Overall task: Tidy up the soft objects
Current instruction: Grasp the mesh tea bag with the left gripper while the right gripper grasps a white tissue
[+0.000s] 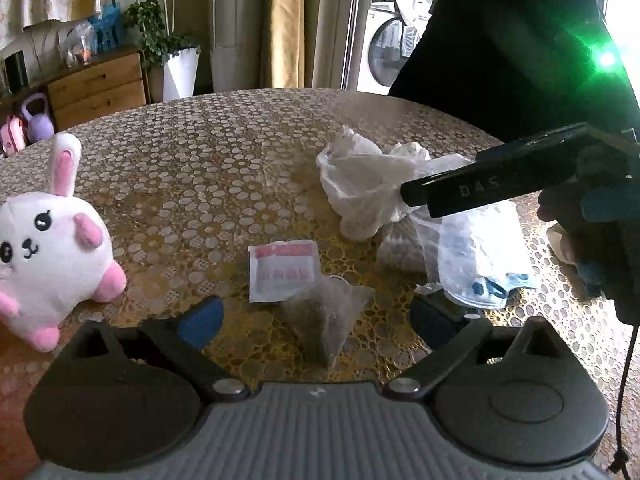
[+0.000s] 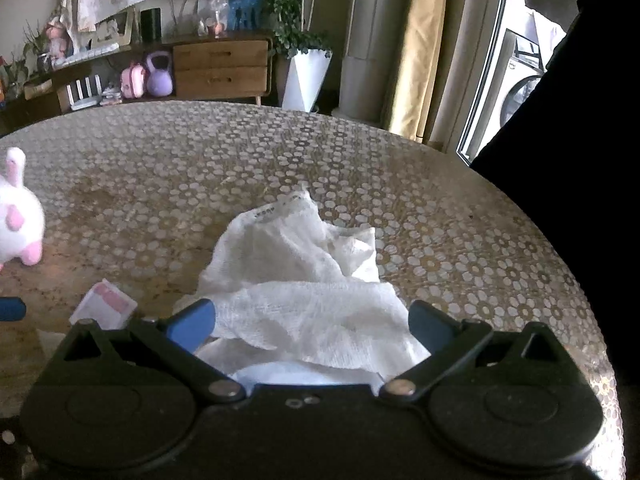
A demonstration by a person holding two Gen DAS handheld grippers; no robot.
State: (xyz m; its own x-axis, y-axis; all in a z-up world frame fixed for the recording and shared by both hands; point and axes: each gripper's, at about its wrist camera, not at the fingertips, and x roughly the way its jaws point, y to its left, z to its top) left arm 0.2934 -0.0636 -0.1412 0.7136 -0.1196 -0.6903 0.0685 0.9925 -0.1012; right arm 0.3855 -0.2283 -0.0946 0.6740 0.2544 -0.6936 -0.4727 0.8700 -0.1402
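A crumpled white gauze cloth [image 2: 304, 280] lies on the patterned table between the wide-open fingers of my right gripper [image 2: 310, 320], which is not closed on it. In the left wrist view the cloth [image 1: 360, 180] sits at the right, with the right gripper [image 1: 408, 194] reaching into it. My left gripper [image 1: 316, 316] is open, low over a mesh tea bag [image 1: 328, 312] that lies between its fingers, with a pink-and-white sachet [image 1: 282, 272] just beyond. A white-and-pink plush bunny [image 1: 48, 248] stands at the left.
A bagged face mask [image 1: 480, 264] and a brownish packet [image 1: 400, 248] lie under and beside the cloth. The round table [image 2: 460, 240] has its far edge close behind. A dresser, plants and a washing machine stand beyond. A dark-clothed person is at the right.
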